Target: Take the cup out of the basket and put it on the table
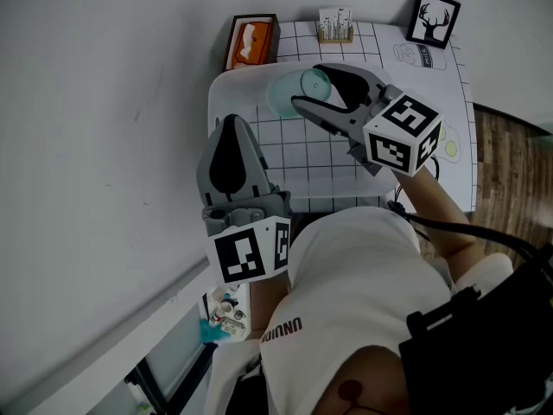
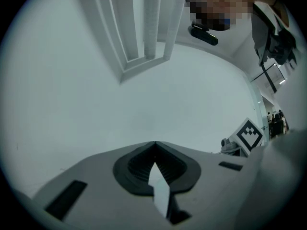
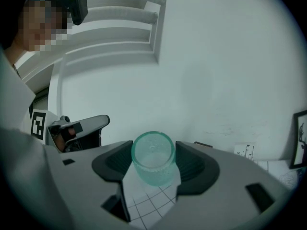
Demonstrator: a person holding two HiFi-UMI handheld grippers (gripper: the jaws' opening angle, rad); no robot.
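Above table (image 1: 333, 158), right hand-held gripper (image 3: 153, 163) grips cup (image 3: 152, 152).

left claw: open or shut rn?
Shut. In the left gripper view the left claw has its jaws touching at the tips, with nothing held between them.

So in the head view the left gripper (image 1: 232, 121) sits around 9 o'clock from centre, pointing straight to 12. Its own view (image 2: 154, 143) shows the jaws pinched together at the tips with nothing between them. The right gripper (image 1: 307, 85) is out at about 1 o'clock, reaching across toward 10, with the bare right forearm (image 1: 432, 206) trailing back to 5. Its jaws (image 3: 153, 150) are clamped on both sides of the cup (image 3: 153, 164), held off the surface.
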